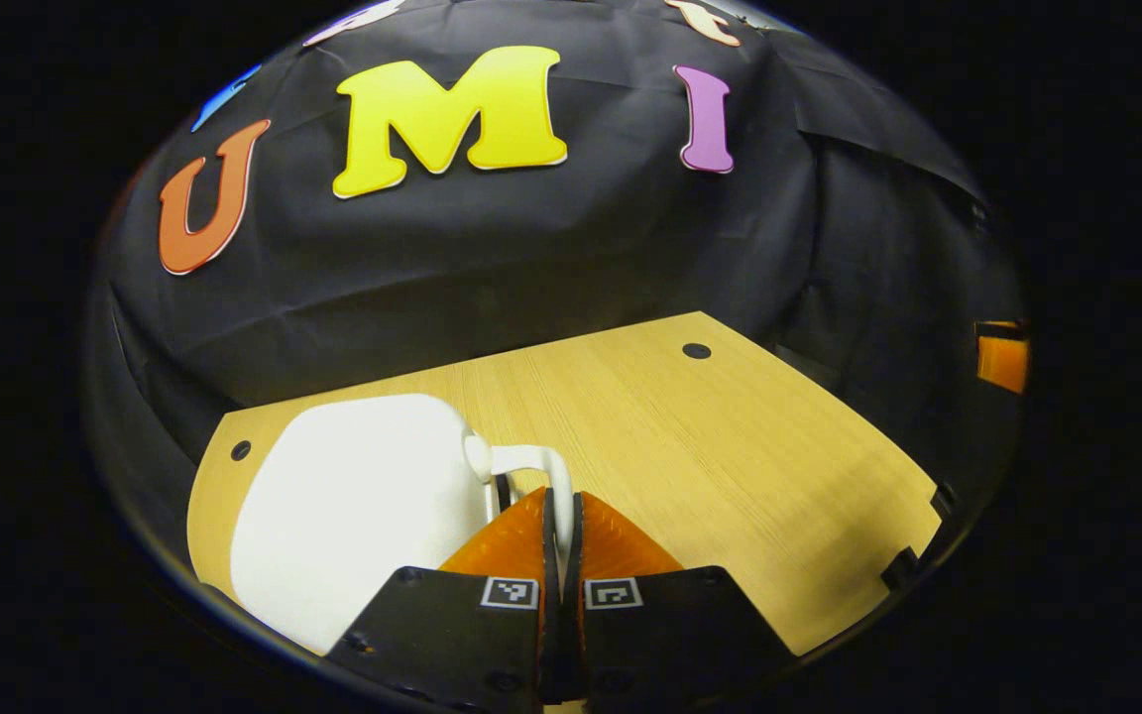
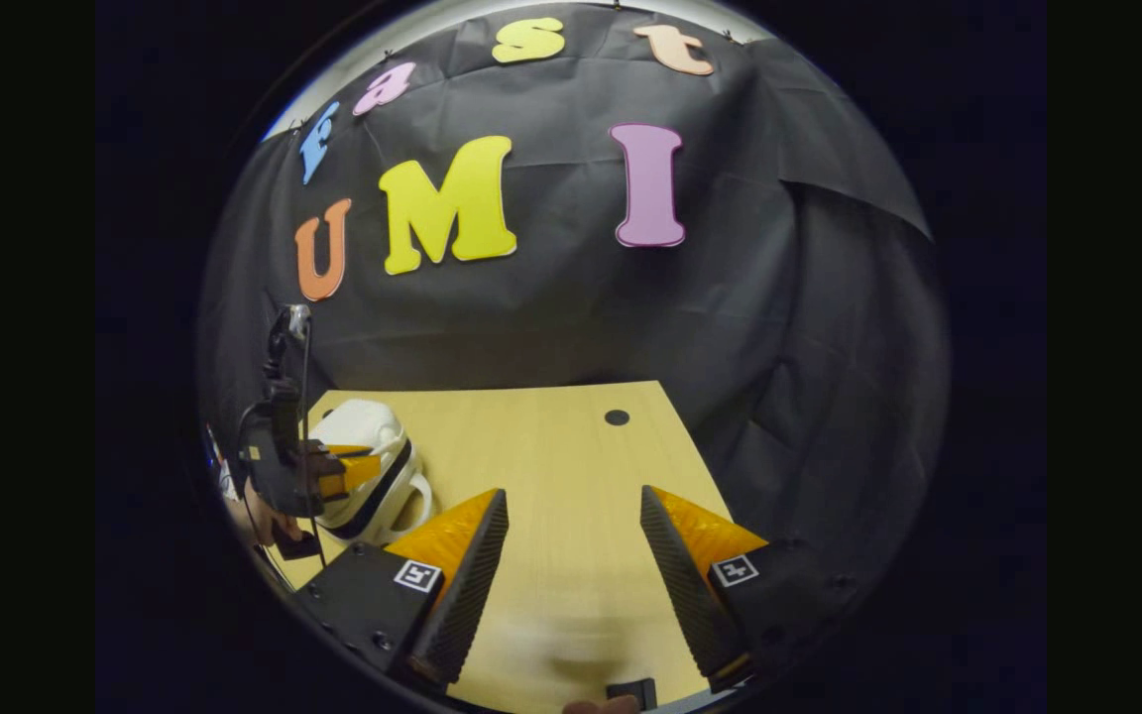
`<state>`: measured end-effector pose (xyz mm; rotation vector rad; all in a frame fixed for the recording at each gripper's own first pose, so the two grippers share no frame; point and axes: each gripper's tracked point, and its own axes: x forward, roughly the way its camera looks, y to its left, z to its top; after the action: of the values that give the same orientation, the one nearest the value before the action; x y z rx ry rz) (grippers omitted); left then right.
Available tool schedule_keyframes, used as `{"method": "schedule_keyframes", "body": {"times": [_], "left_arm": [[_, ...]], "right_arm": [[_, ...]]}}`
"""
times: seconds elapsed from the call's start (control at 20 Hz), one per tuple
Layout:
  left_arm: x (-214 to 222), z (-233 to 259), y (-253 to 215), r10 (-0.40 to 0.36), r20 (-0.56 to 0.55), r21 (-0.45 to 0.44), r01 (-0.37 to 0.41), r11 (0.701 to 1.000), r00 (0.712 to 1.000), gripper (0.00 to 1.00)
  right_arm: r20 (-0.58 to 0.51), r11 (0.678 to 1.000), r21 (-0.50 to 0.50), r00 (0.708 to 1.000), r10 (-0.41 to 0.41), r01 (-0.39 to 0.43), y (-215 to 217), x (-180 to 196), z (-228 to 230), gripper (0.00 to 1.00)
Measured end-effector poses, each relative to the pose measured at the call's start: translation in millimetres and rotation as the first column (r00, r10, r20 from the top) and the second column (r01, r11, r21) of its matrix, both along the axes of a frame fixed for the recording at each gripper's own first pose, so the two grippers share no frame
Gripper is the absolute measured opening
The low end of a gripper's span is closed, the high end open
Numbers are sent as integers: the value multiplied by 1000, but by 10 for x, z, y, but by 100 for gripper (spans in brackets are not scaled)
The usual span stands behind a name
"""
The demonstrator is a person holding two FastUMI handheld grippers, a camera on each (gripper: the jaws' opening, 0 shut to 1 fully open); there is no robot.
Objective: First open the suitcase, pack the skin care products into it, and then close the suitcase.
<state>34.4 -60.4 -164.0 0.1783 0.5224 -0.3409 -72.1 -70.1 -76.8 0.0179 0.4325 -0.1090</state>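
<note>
One wooden table (image 1: 730, 446) carries the scene, with the white suitcase (image 1: 353, 506) set at its left end, seen from the left gripper view just ahead and to the left of the fingers; in the right gripper view the suitcase (image 2: 363, 466) lies well off to the left, so the left gripper is by far the nearer; the case's long axis cannot be told for certain; its white handle (image 1: 541, 476) loops out on the side facing the left gripper (image 1: 561, 526), whose orange fingers are drawn narrowly together on that handle; the right gripper (image 2: 571, 555) is held wide apart over bare table, gripping nothing; the lid is judged not yet lifted; no skin care products are made out; no brand or readable writing is found on the case.
</note>
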Motion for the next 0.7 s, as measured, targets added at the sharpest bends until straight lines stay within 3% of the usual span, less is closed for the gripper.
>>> {"method": "schedule_keyframes", "body": {"times": [0.1, 0.5, 0.7], "left_arm": [[30, -114, -62, -12, -13, 1, 12, 1000, 1000, 3], [163, -236, -203, -9, -3, 31, 9, 999, 1000, 4], [57, -276, -212, 2, -29, 6, -2, 1000, 1000, 11]], "right_arm": [[-6, 1000, -5, 1000, -7, 7, -37, 21, -5, 81], [-22, 1000, 1, 1000, -2, 2, 31, 143, -50, 81], [-19, 1000, 19, 1000, 13, -12, 125, 200, -72, 81]]}}
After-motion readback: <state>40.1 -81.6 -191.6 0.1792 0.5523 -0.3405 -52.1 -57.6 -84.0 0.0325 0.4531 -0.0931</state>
